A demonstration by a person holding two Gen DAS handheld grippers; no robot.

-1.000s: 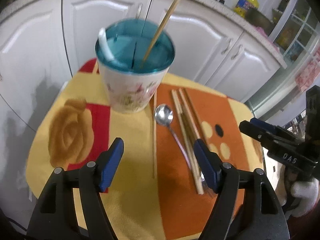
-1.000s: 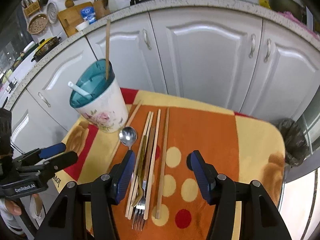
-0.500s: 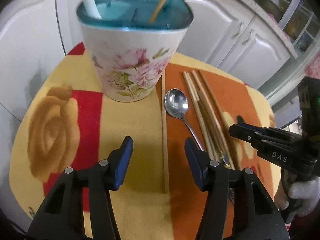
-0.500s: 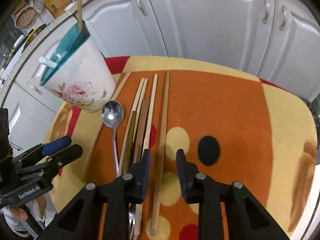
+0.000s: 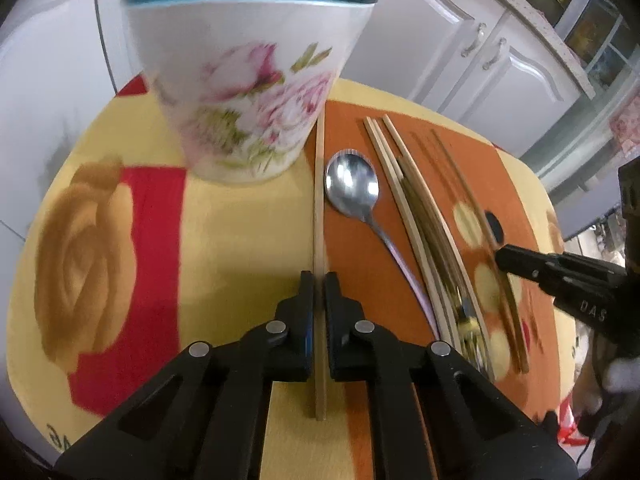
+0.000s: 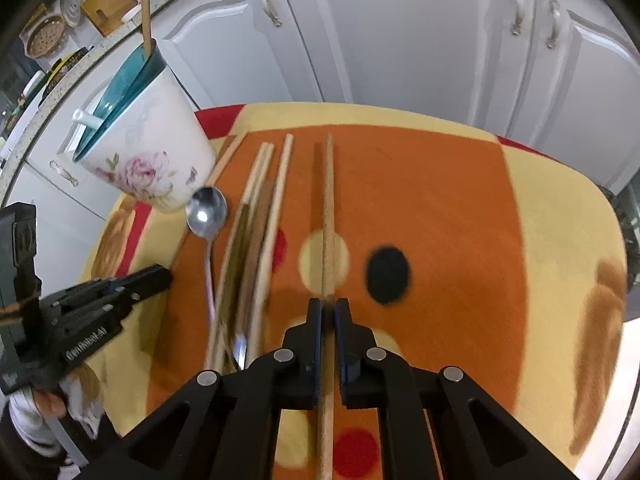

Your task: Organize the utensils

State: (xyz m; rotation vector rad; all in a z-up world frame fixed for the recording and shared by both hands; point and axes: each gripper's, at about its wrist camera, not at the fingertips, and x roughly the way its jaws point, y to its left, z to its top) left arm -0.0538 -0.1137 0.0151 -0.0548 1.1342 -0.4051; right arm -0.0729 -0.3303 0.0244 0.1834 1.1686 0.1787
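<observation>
- Progress is judged early: one chopstick and a white handle are seen in the floral cup.
- Left gripper is pinched on a lone chopstick at the cup's 5 o'clock; right gripper is pinched on another chopstick.
- Spoon and the remaining sticks are left on the mat.

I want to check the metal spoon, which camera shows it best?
The left wrist view: the spoon lies close, bowl and most of its handle clear. The right wrist view shows it smaller, off to the side.

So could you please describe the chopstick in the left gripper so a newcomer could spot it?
Find the floral holder. Beside its base lies one pale chopstick, clamped by the left gripper. It lies alone left of the spoon, apart from the bundle.
</observation>
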